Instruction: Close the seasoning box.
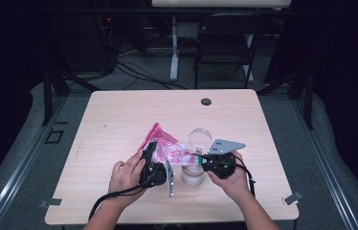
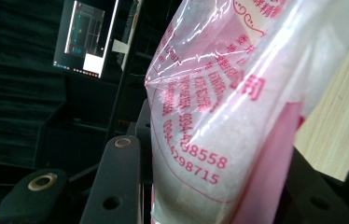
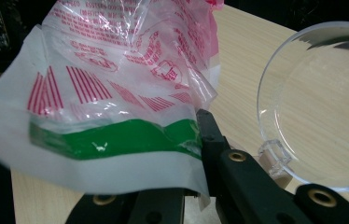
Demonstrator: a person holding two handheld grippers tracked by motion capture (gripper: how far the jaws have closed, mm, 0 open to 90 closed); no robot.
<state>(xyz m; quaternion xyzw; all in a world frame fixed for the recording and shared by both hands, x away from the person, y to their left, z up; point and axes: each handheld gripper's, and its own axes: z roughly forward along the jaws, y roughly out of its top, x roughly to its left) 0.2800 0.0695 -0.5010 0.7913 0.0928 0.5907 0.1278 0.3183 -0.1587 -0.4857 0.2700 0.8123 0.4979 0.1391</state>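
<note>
A clear plastic bag (image 1: 167, 147) with pink and red print hangs between my two grippers above the table. It holds white grains (image 2: 210, 140). My left gripper (image 1: 151, 160) is shut on the pink end of the bag (image 2: 238, 116); its black jaws press on both sides. My right gripper (image 1: 205, 158) is shut on the bag's white edge with a green stripe (image 3: 116, 140). Below that edge stands a clear jar (image 1: 192, 176). Its round clear lid (image 1: 200, 136) is flipped up, and in the right gripper view the lid (image 3: 317, 107) sits just right of the jaws.
The wooden table (image 1: 119, 120) has a small black round cap (image 1: 206, 101) near its far edge. A dark chair (image 1: 225, 43) and cables lie on the floor beyond the table. Metal clips (image 1: 292, 197) sit at the front corners.
</note>
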